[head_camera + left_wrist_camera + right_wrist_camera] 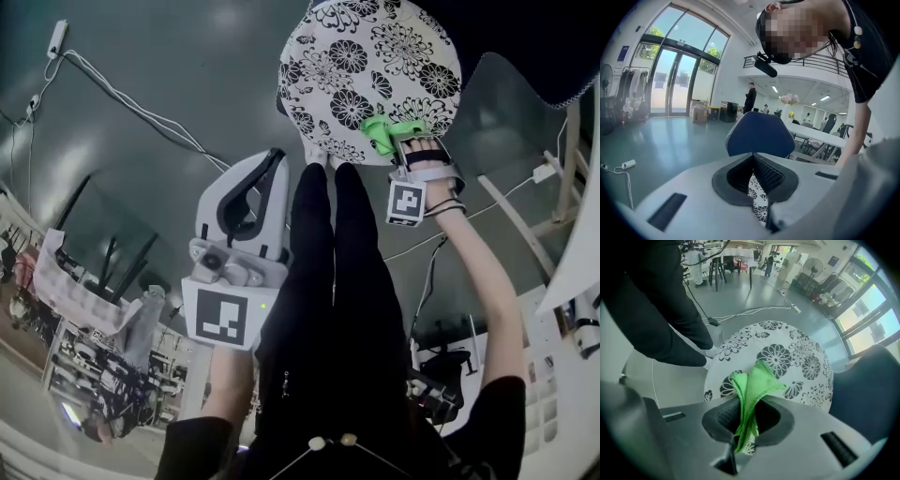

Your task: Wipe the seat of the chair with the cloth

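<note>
Right tongs (401, 141) pinch a green cloth (752, 383) on the floral chair seat (361, 56); left tongs (274, 161), closed and empty, hover nearby.

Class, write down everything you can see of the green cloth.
The green cloth is bright, soft-looking fabric with a stitched hem, bunched into folds. The right gripper is shut on it; folds stick out past the jaws. It is over the edge of the round white seat with black flowers; contact with the seat cannot be told.
</note>
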